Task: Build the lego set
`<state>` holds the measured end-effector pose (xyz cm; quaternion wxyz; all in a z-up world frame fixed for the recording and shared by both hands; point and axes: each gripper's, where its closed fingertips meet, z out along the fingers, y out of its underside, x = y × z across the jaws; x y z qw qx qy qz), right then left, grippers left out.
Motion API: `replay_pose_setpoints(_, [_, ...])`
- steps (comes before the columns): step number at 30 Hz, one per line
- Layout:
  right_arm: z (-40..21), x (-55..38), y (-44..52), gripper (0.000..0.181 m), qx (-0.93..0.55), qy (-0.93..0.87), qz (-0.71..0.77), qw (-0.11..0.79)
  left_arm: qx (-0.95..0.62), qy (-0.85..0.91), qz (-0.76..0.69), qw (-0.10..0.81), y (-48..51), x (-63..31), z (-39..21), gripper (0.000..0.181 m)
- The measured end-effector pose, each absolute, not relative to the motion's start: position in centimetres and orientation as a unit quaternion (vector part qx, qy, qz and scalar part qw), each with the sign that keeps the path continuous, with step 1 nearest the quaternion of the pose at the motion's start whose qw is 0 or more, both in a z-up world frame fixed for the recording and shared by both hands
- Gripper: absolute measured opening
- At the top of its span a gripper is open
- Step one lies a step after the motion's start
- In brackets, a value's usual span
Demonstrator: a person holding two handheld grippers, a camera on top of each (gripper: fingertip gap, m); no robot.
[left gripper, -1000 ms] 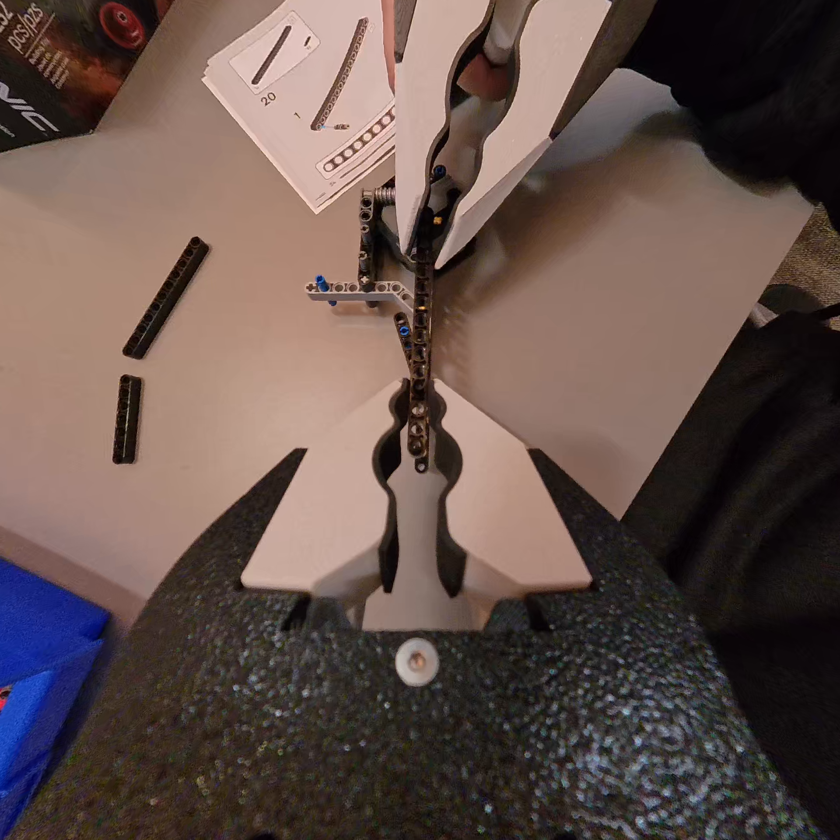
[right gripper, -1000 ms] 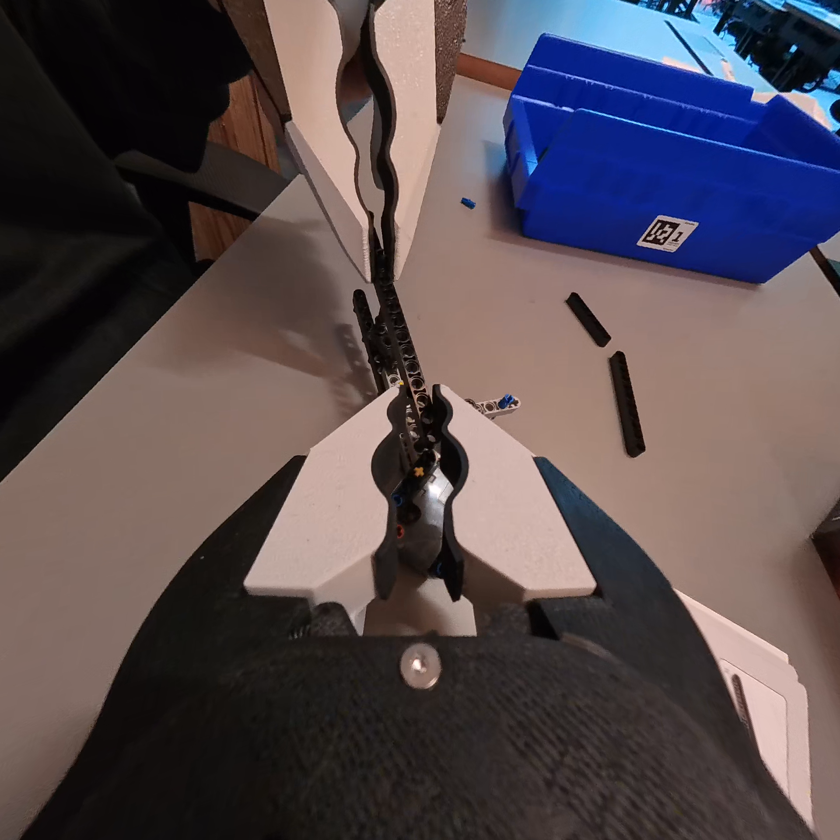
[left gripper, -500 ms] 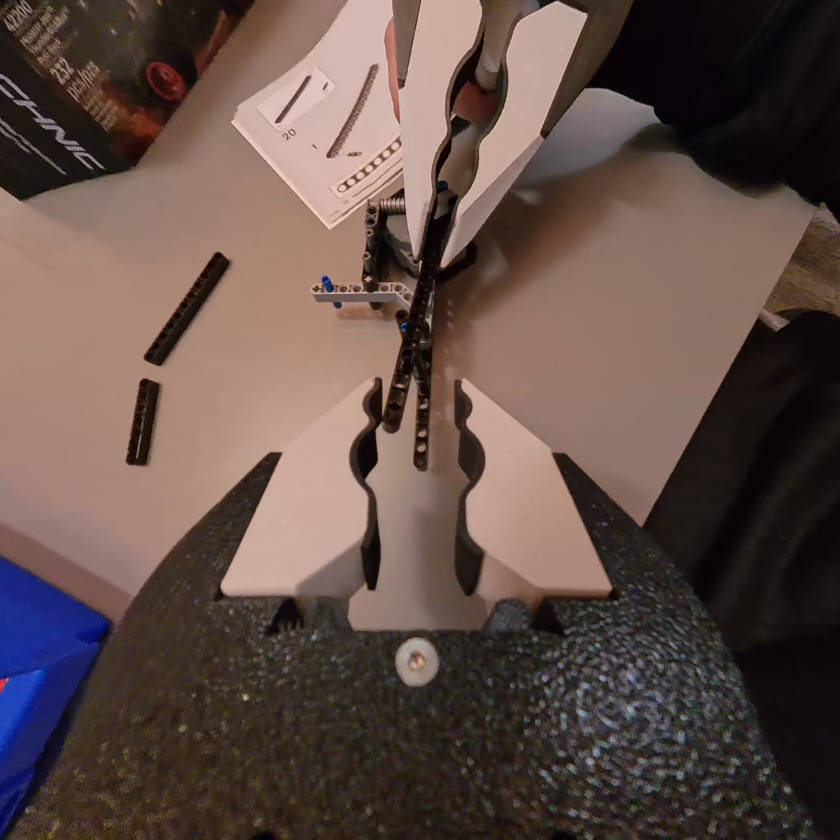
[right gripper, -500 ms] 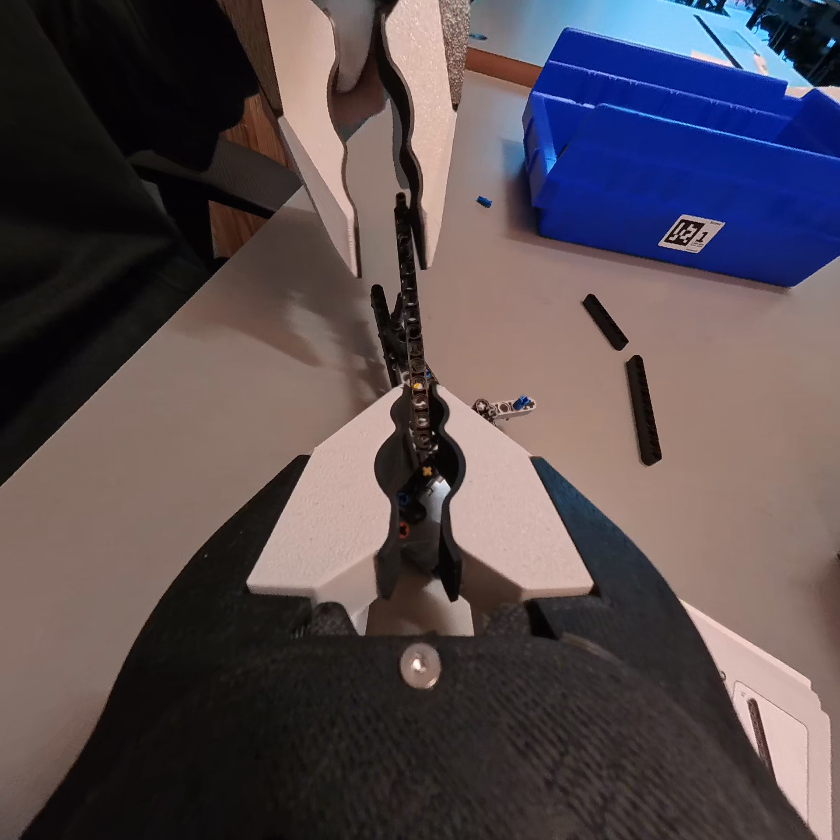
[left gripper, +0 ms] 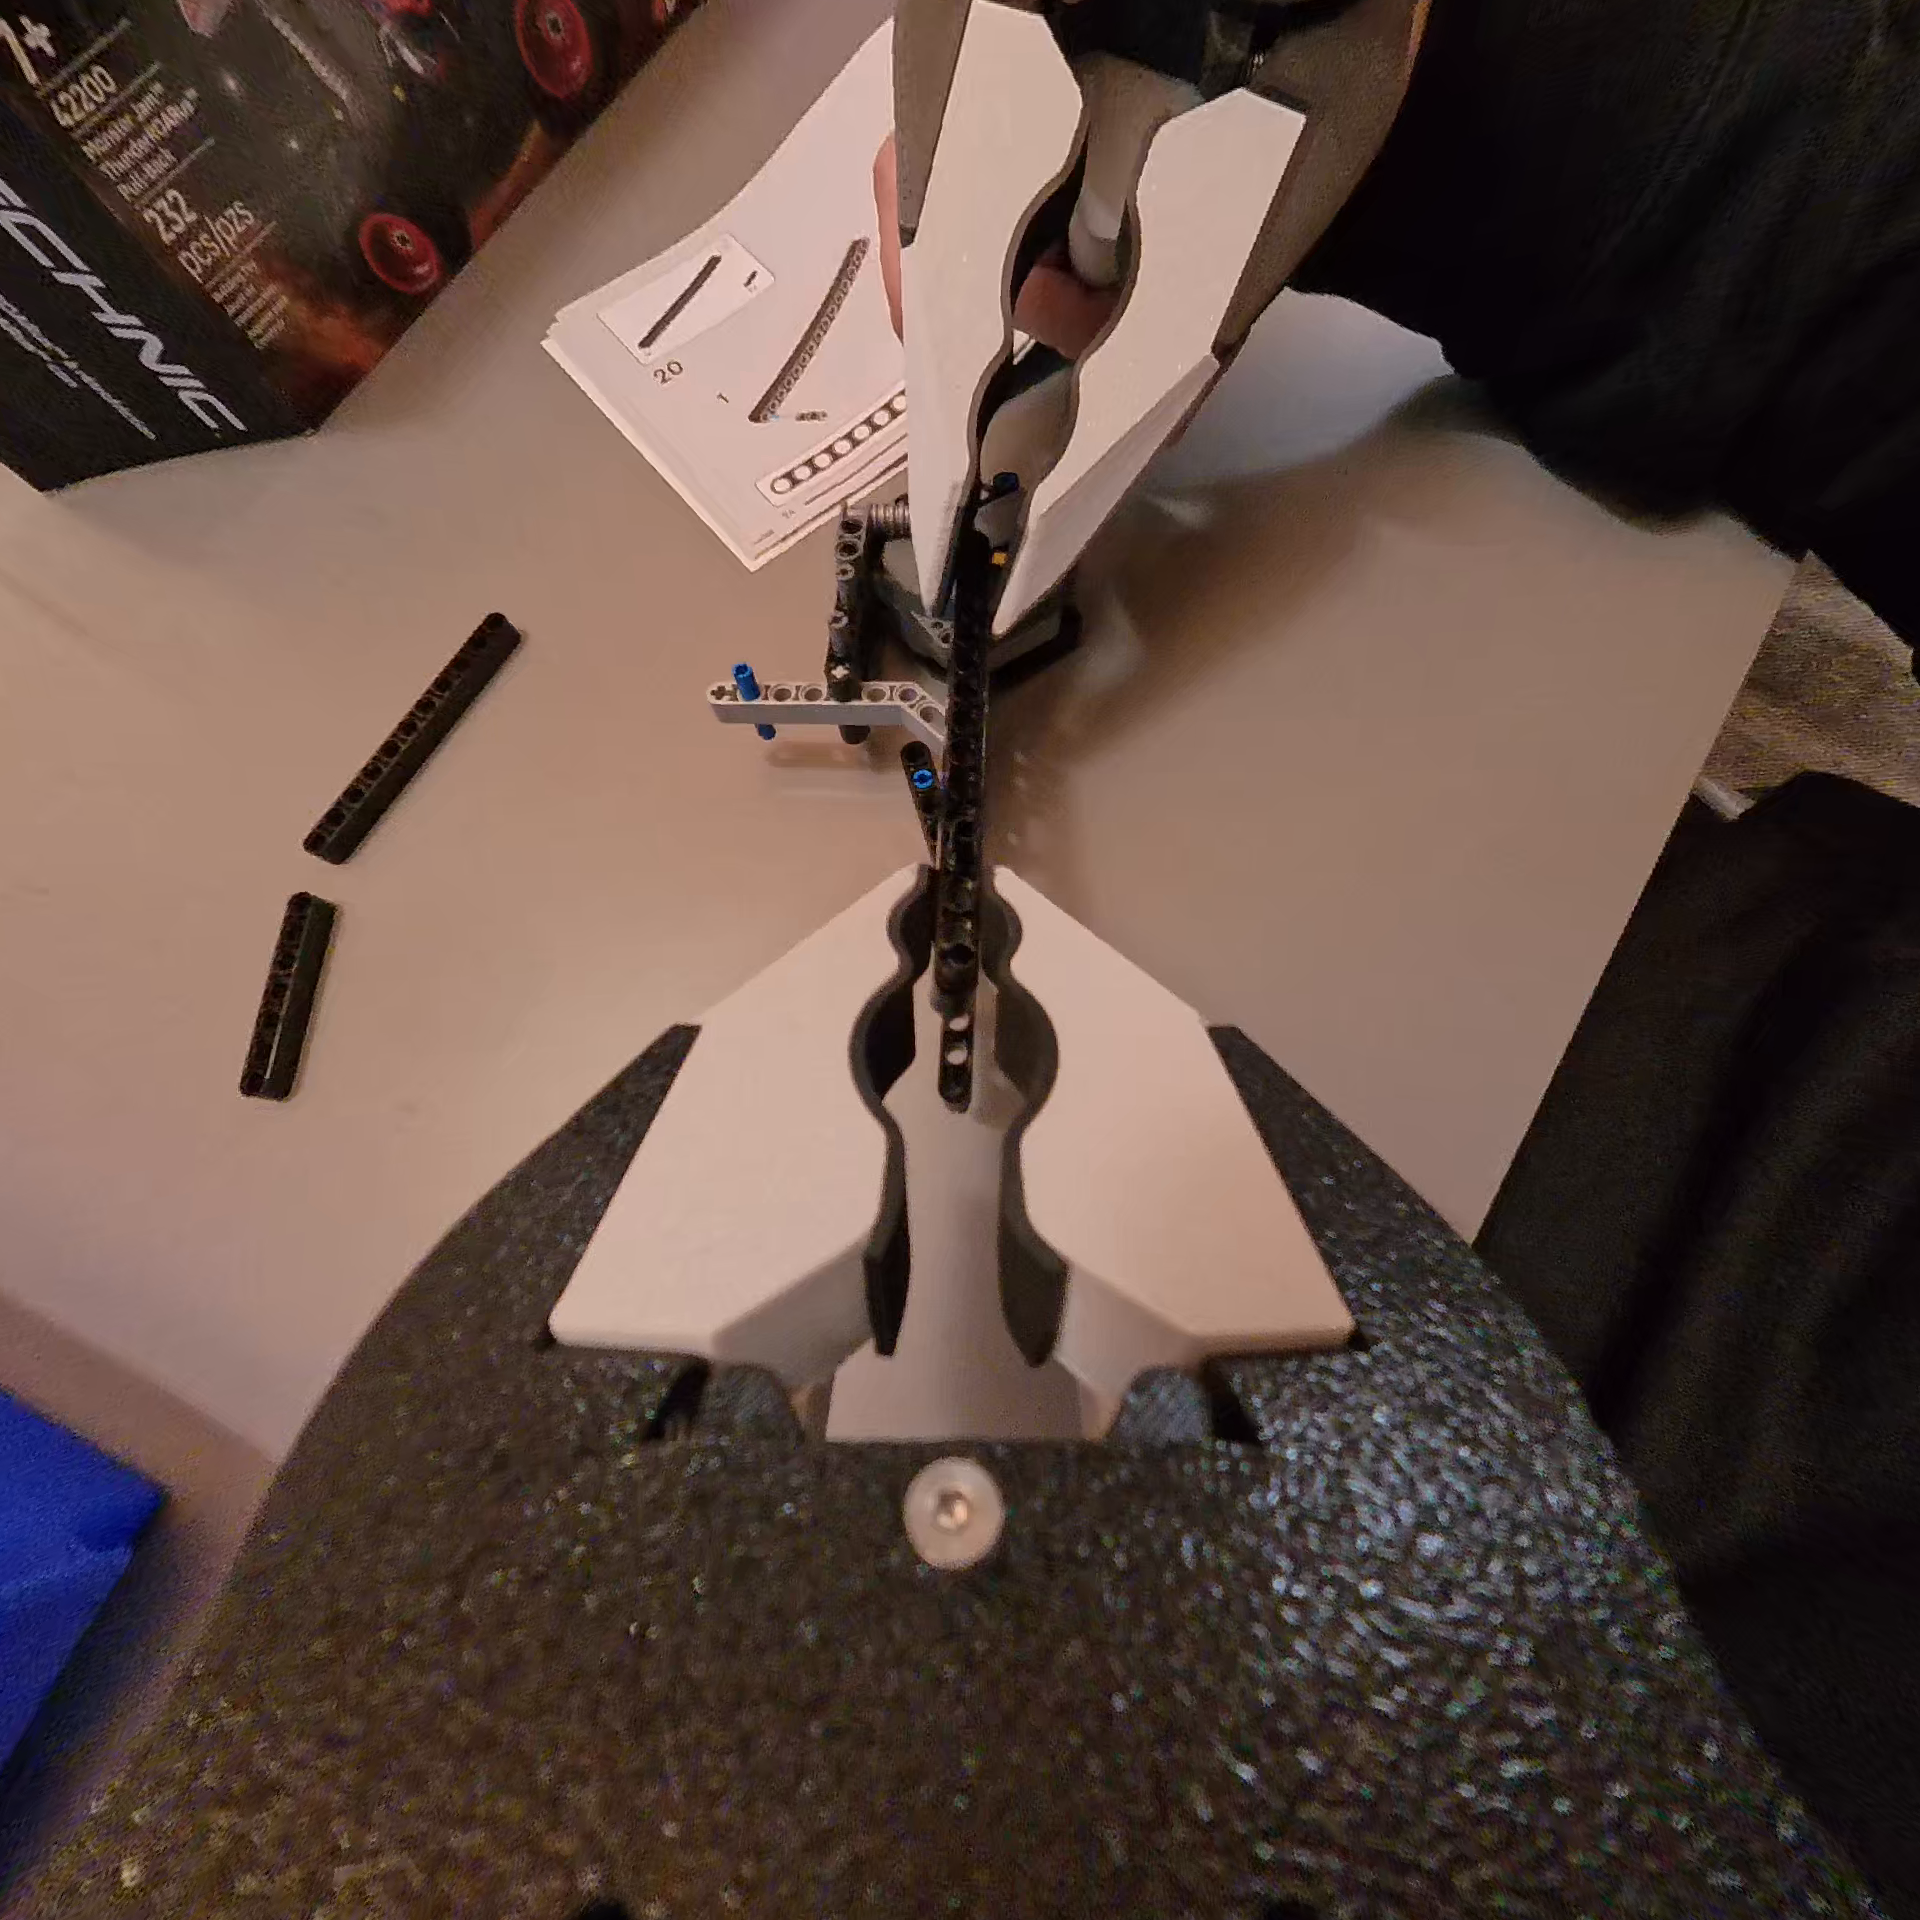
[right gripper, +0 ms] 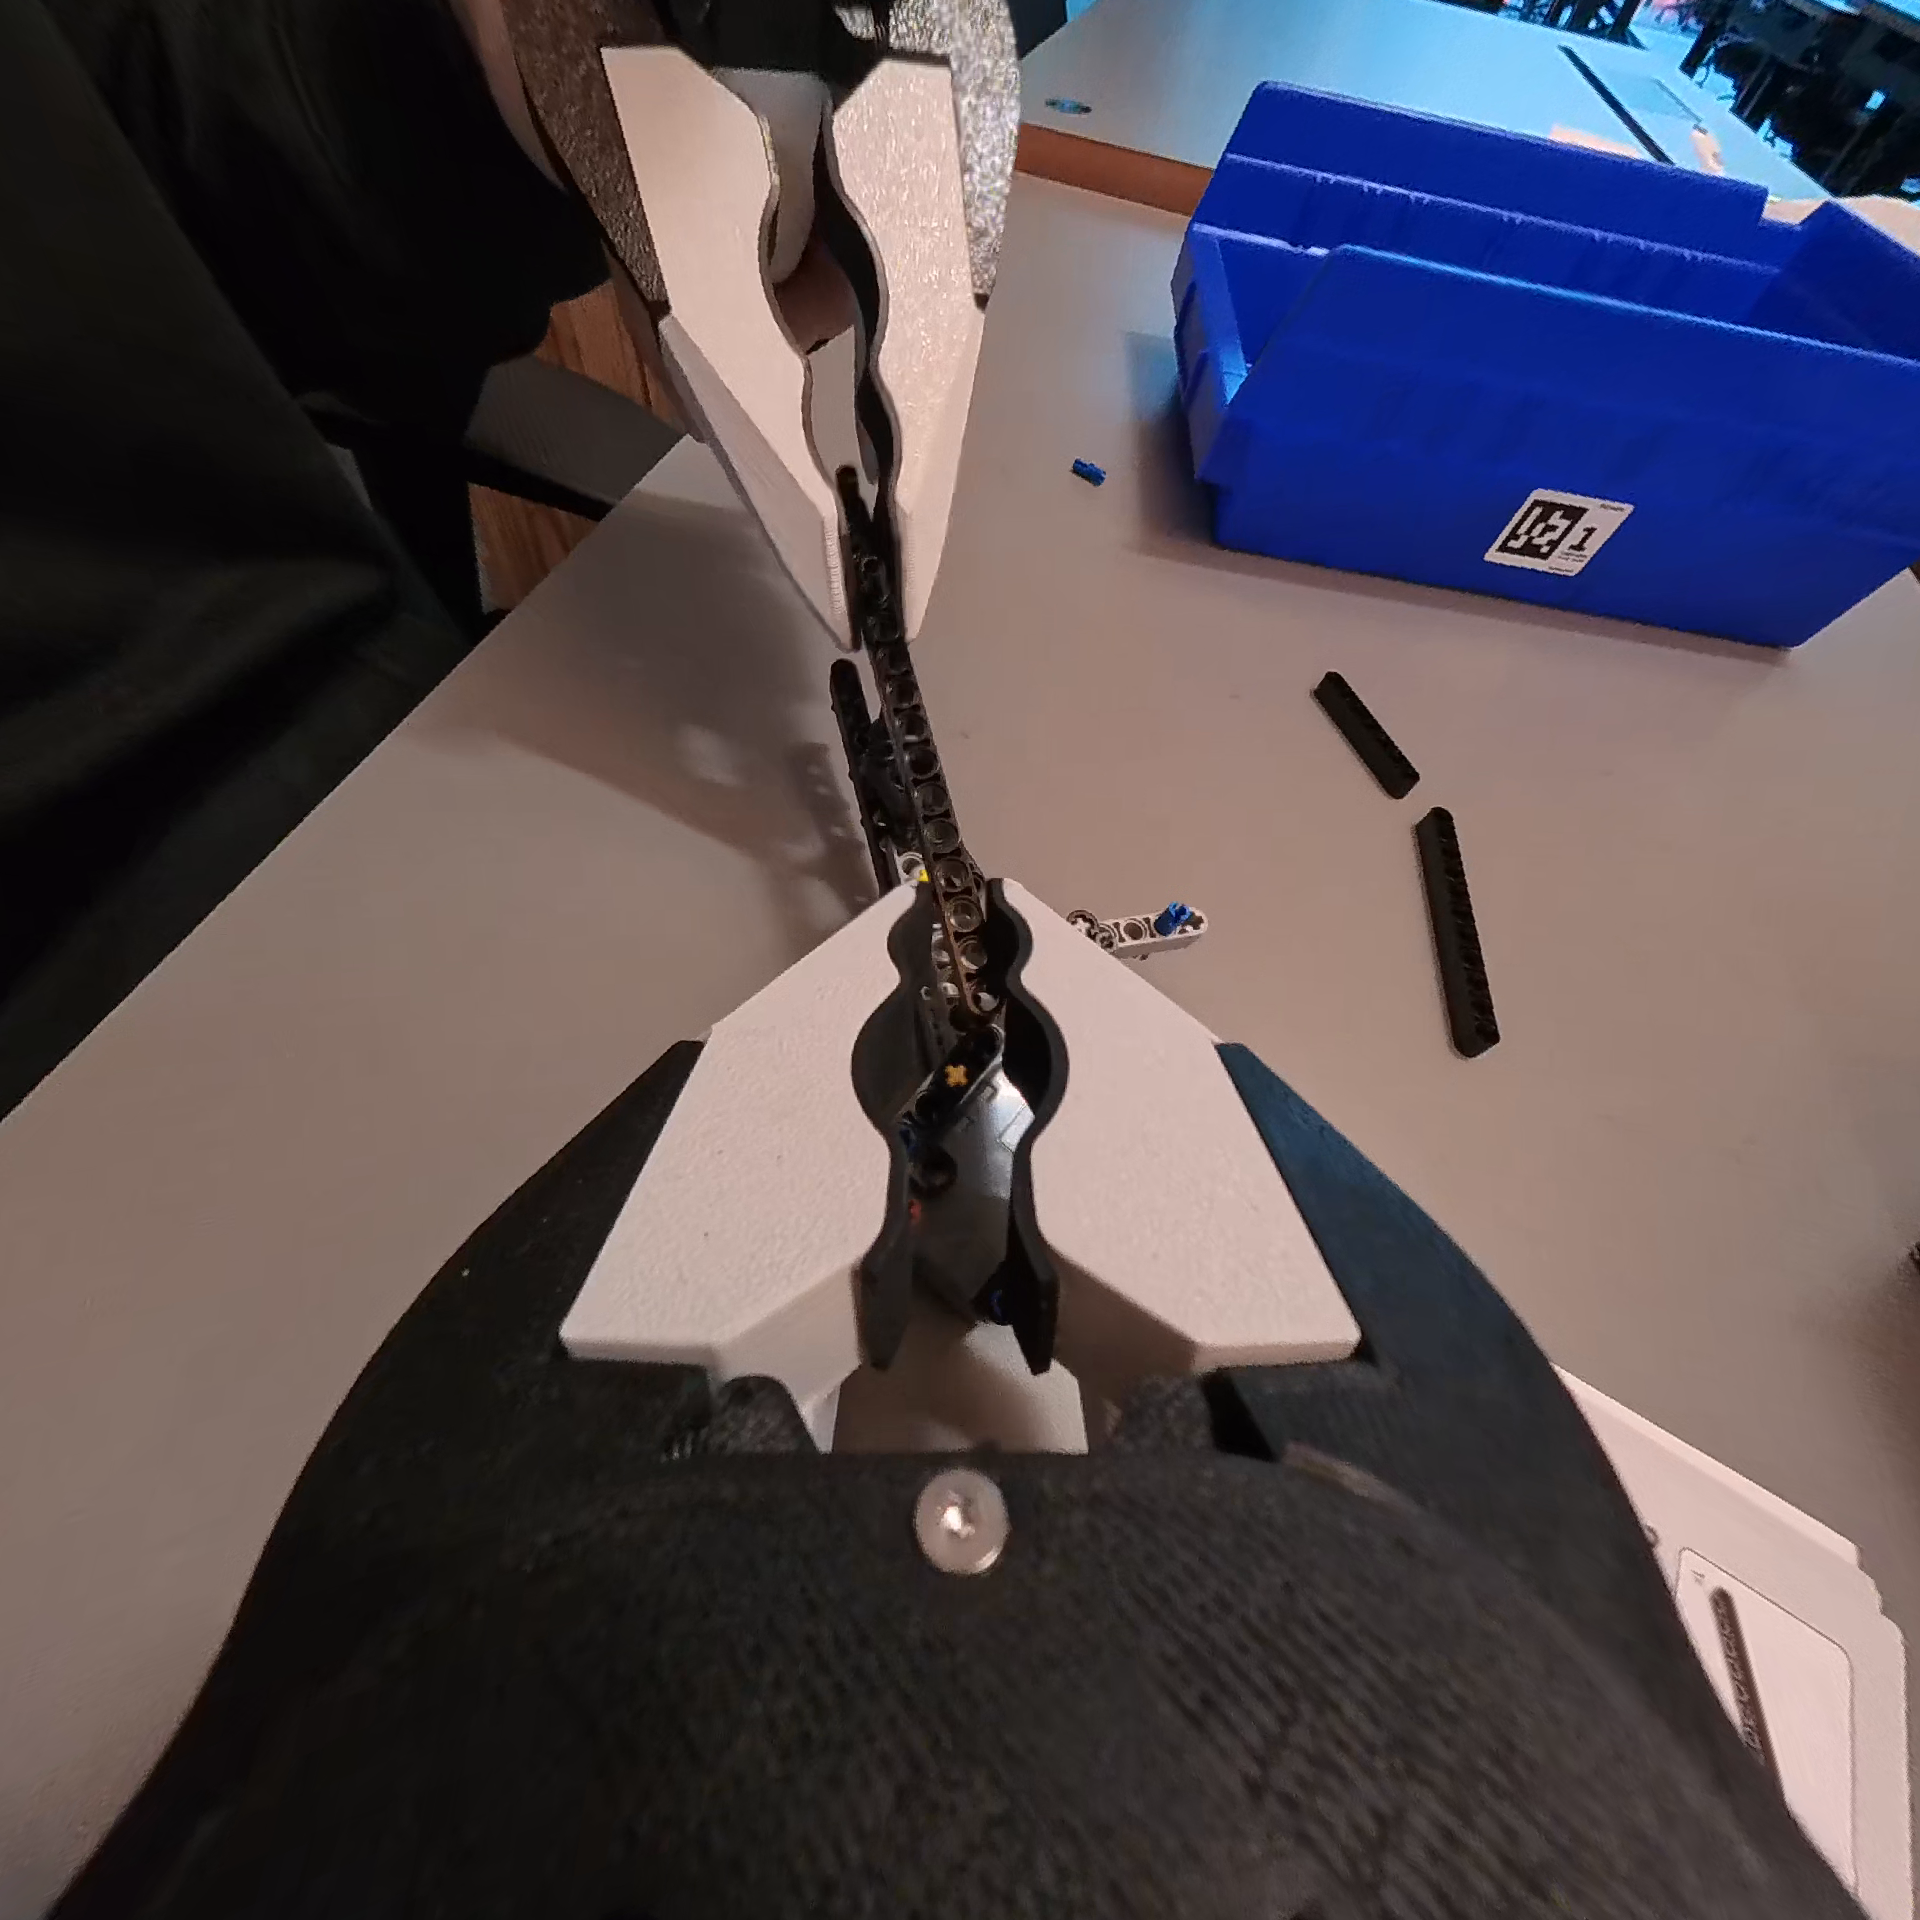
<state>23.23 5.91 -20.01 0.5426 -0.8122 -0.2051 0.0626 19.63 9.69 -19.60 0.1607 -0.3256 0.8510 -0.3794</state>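
A workroom or lab is showing here: a plain grey bench [right gripper: 1143, 748] is carrying a tagged blue parts bin [right gripper: 1538, 416], and more benches are standing far behind.

A grey table [right gripper: 416, 1039] carries a blue bin [right gripper: 1507, 436] at its far side, a white sticker [right gripper: 1556, 532] with a black square code fixed to the bin's front wall; a corner of the same bin [left gripper: 52, 1538] shows at the lower left of the left wrist view. A person in dark clothing [right gripper: 208, 416] sits at the table's edge, beside a dark chair arm [right gripper: 540, 436]. Beyond the bin, a wood-trimmed edge [right gripper: 1101, 171] borders more pale desks [right gripper: 1247, 42] under bluish light.
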Motion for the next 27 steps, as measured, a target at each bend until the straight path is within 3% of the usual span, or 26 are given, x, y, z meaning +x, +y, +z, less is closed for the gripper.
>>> replay_pose_setpoints(19, [-19.88,23.04,6.58,0.008,-0.807,-0.208,0.044,0.550,-0.331,0.846,-0.400,0.122,10.43,19.35,-20.19,0.005])
replay_pose_setpoints(23, [-20.17,23.51,6.09,0.021,-0.816,-0.205,0.033,0.540,-0.338,0.843,-0.405,0.107,10.56,19.33,-20.31,0.005])
replay_pose_setpoints(27, [-19.68,23.90,5.75,0.023,-0.812,-0.194,0.031,0.550,-0.349,0.842,-0.397,0.105,10.45,19.23,-20.20,0.005])
